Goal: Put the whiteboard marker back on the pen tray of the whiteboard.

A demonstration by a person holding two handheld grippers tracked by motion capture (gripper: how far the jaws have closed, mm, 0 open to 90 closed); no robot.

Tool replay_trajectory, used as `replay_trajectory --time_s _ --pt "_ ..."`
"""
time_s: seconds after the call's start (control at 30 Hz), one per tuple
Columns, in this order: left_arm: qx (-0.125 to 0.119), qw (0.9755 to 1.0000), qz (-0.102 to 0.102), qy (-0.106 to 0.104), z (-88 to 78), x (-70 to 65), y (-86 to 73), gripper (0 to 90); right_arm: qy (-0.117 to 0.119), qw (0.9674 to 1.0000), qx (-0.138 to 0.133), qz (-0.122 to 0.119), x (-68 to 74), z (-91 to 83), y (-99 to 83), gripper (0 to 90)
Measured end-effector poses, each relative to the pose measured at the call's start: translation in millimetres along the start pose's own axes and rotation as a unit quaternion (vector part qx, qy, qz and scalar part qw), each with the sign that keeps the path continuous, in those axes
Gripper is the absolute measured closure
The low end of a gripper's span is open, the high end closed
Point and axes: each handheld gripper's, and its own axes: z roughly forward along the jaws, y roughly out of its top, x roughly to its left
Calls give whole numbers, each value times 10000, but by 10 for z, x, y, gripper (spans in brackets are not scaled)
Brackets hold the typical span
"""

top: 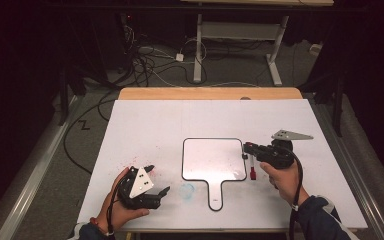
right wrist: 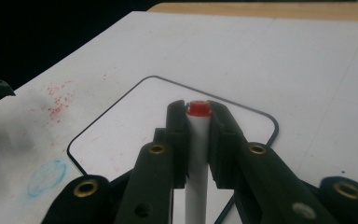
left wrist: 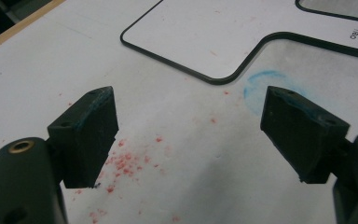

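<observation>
A white marker (right wrist: 197, 149) with a red end (right wrist: 199, 108) is clamped between the jaws of my right gripper (right wrist: 199, 112), which is shut on it. In the high view that right gripper (top: 246, 149) hovers at the right edge of a small handled whiteboard (top: 212, 160), and the marker (top: 251, 165) hangs below its jaws. The whiteboard (right wrist: 130, 126) lies flat mid-table, handle toward the person. My left gripper (top: 158, 179) rests at the front left, open and holding nothing. Its jaws (left wrist: 189, 95) stand wide apart over the table, short of the whiteboard's handle (left wrist: 200, 32).
A blue smudge (top: 187, 190) marks the white tabletop beside the handle, and red specks (left wrist: 121, 163) are scattered under the left gripper. A wooden strip (top: 210, 93) borders the table's far edge. Cables (top: 145, 60) and desk legs stand on the floor beyond.
</observation>
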Motion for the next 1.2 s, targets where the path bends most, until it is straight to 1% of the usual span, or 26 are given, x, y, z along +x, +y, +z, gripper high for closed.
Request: replay_trajectory --time_s 0.03,0.13,0.2,0.23,0.33,0.43,0.47,0.57,0.67,0.7,0.73,0.77,0.8,0.83,0.9,0.93,1.0,1.07,1.1,1.13,1.2 --pt "4 10000 7 -3 6 1 2 179 -22 10000 -36 69 -37 31 -9 806" --pt "35 10000 23 8 32 6 9 179 -65 9998 37 198 -125 128 -39 803" --pt "50 10000 37 -6 44 0 14 179 -18 9994 -15 332 -176 177 -63 799" --pt "60 10000 57 -14 49 -5 15 179 -20 9992 1 397 -192 196 -68 796" --pt "90 9999 82 -21 54 -16 13 179 -103 9991 15 422 -240 267 -74 782" --pt "91 9999 71 -5 54 -14 14 179 -213 9985 92 504 -289 362 -99 768" --pt "97 9999 69 -11 56 -14 13 179 -217 9982 121 547 -304 389 -106 765" --pt "120 9999 63 -15 65 -13 13 179 -324 9979 205 512 -311 458 -111 739" --pt "134 9999 60 -19 72 -14 17 179 -572 9965 344 507 -334 518 -127 690" --pt "144 9999 64 -19 78 -14 18 179 -660 9958 416 479 -345 533 -132 675" --pt "183 9998 35 -41 86 -18 18 179 -837 9945 491 393 -347 550 -134 658" --pt "185 9998 101 4 90 -13 21 179 -967 9934 535 305 -355 564 -135 641" --pt "196 9997 116 2 94 -12 21 179 -1099 9919 593 245 -362 572 -135 625" --pt "202 9997 108 -2 97 -13 21 179 -1230 9902 653 126 -360 578 -133 605" --pt "195 9998 108 -1 95 -16 22 179 -1350 9882 720 -6 -359 572 -128 591" --pt "199 9997 109 7 95 -19 24 179 -1382 9878 712 -35 -362 559 -125 578" --pt "194 9997 113 5 96 -22 25 179 -1348 9884 693 -105 -357 521 -111 539" --pt "185 9997 132 9 94 -22 28 179 -1278 9894 629 -290 -334 457 -93 512" --pt "180 9997 147 10 91 -21 30 179 -1264 9894 569 -436 -313 409 -82 498" --pt "159 9998 139 10 90 -21 30 179 -1282 9887 500 -590 -281 354 -72 475" --pt "162 9998 153 14 92 -21 27 179 -1222 9871 329 -979 -210 221 -60 461"
